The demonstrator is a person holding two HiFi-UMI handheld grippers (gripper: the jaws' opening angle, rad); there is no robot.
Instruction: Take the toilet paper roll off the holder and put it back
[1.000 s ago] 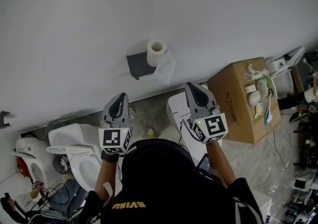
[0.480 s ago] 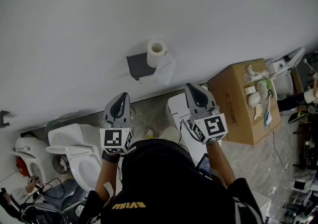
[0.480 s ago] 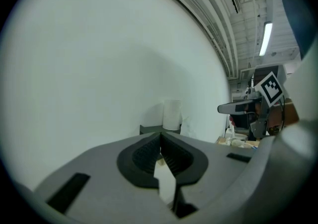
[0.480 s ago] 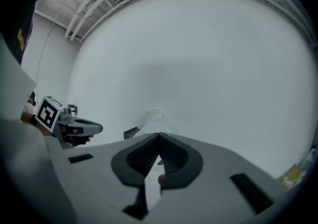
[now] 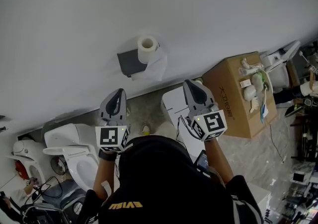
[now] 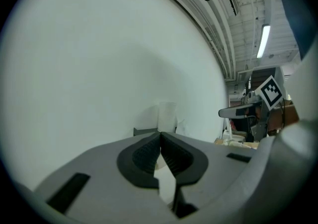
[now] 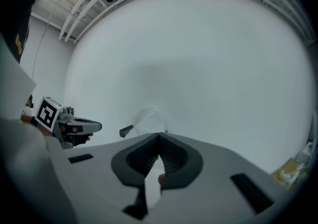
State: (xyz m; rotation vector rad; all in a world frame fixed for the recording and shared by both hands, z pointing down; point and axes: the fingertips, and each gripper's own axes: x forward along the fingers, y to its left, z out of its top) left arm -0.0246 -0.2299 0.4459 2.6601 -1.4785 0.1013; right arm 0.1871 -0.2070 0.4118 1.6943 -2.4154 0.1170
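On white wall [image 5: 69,24], dark grey holder [image 5: 128,62] carries white toilet paper roll [image 5: 147,48], loose sheet hanging. Jaws of left gripper [image 5: 119,92] and right gripper [image 5: 191,84] pressed together, empty, well apart from roll.

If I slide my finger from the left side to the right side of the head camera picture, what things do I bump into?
White toilet → left tongs → toilet paper roll → right tongs → cardboard box.
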